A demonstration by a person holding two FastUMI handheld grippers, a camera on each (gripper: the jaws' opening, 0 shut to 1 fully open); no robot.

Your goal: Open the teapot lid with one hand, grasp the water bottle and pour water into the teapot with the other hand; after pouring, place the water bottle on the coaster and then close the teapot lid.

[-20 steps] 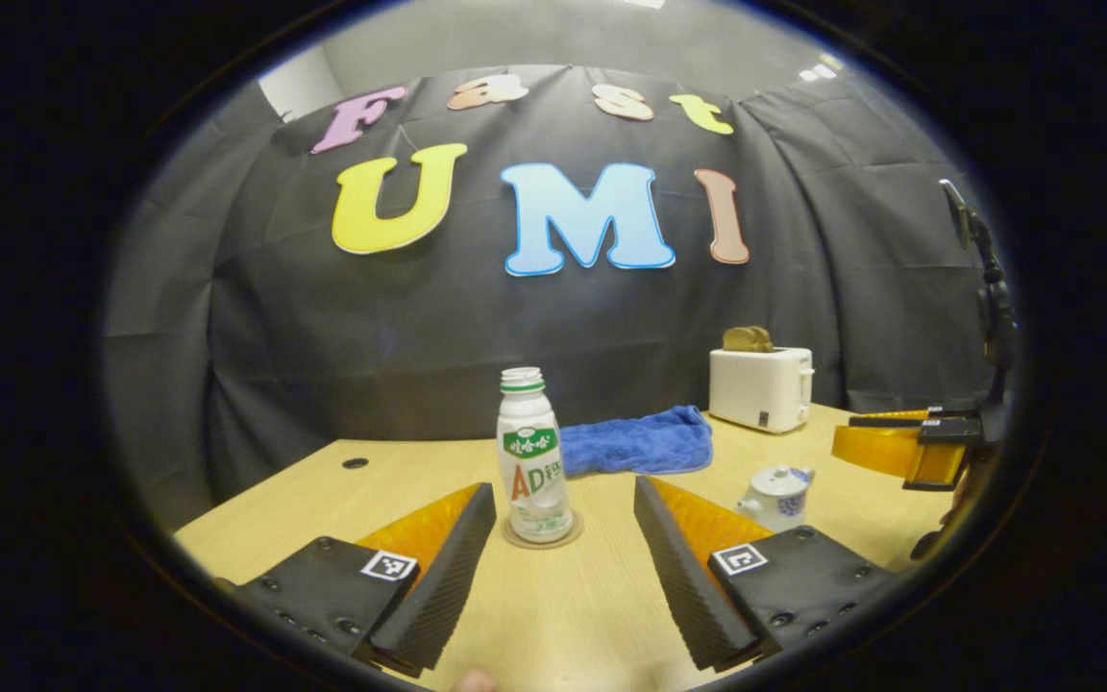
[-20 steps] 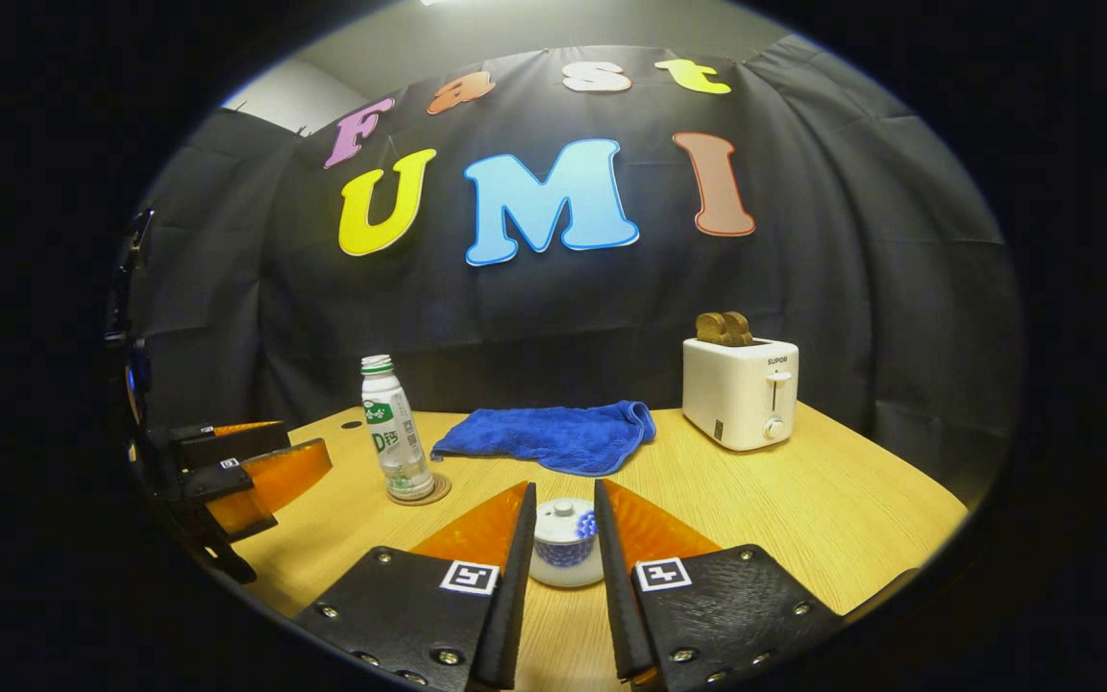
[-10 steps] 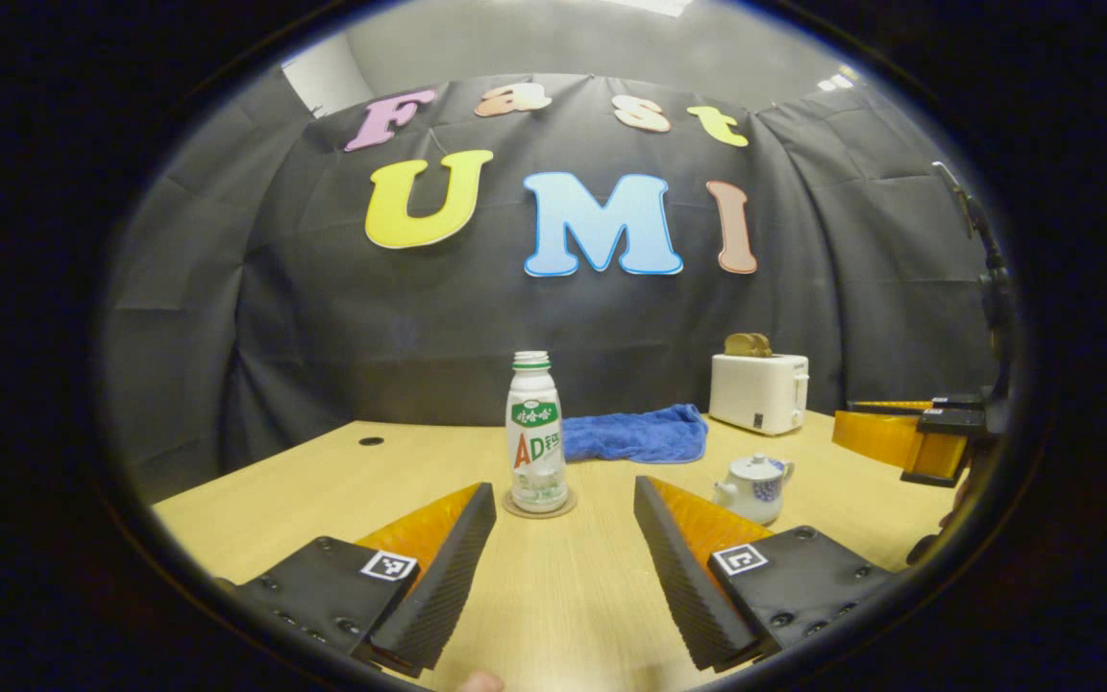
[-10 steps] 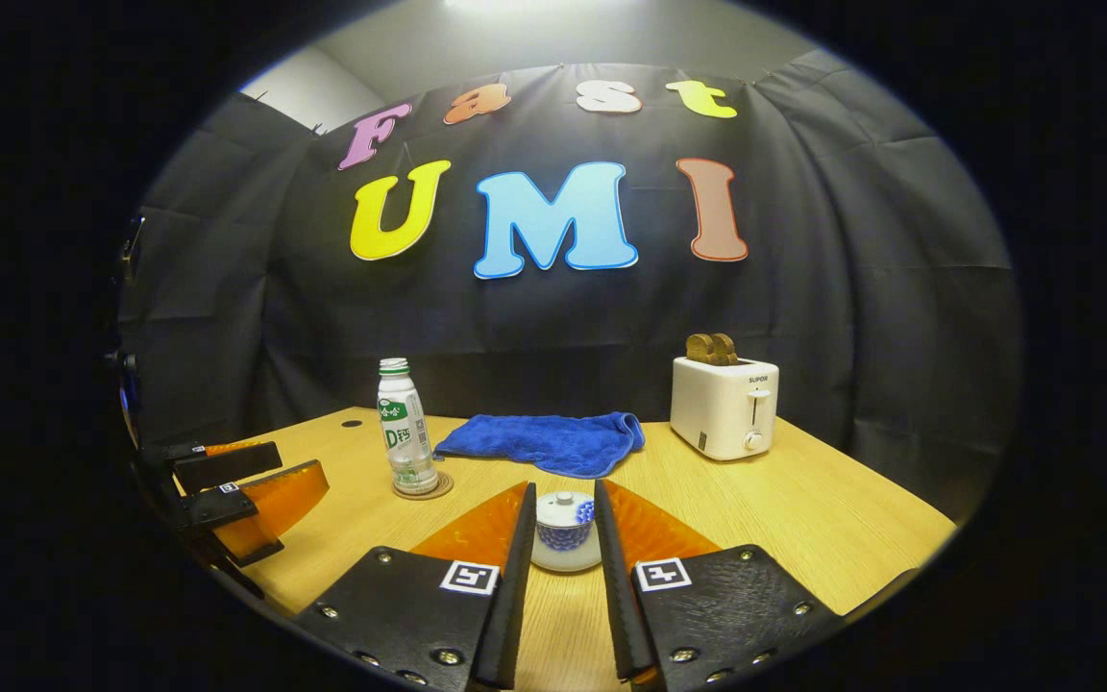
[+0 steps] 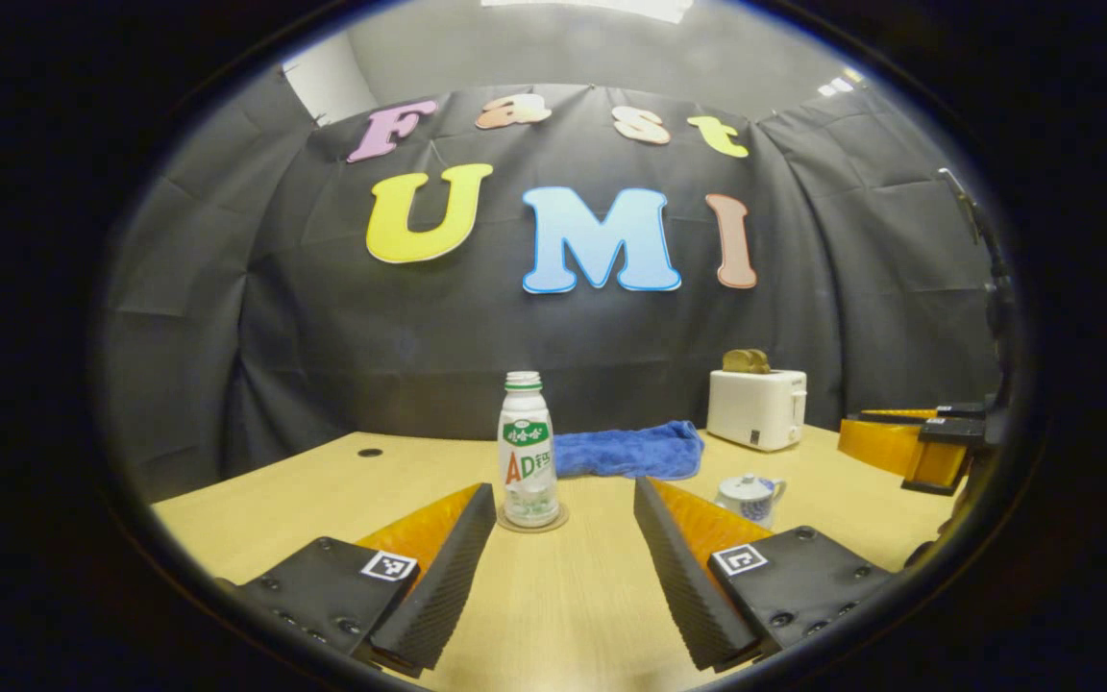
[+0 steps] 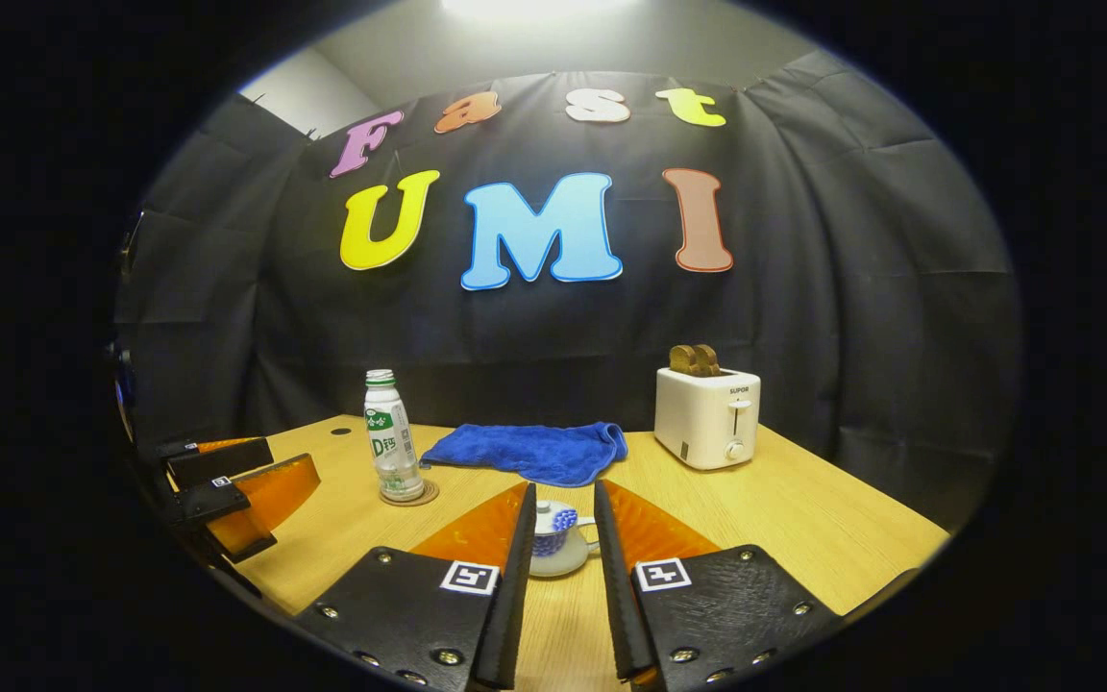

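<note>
- left gripper view: the left gripper (image 5: 565, 557) sits low over the wooden table (image 5: 553, 625) with its fingers spread wide, nothing between them
- the water bottle (image 5: 528, 450) stands upright on the round coaster (image 5: 532, 522), straight ahead past the fingertips, not touched
- the teapot (image 5: 748, 496) is off to the right with its lid on, partly behind the right-hand finger
- blue towel (image 5: 626, 451) and white toaster (image 5: 757, 408) are further back, and the right gripper (image 5: 909, 450) is at the far right edge
- right gripper view: the right gripper (image 6: 563, 567) has a narrow gap, fingers either side of the teapot (image 6: 554, 546); can't tell if they actually touch it
- bottle (image 6: 391, 450) on its coaster (image 6: 407, 496) is well off to the left, with the left gripper (image 6: 227, 495) further left
</note>
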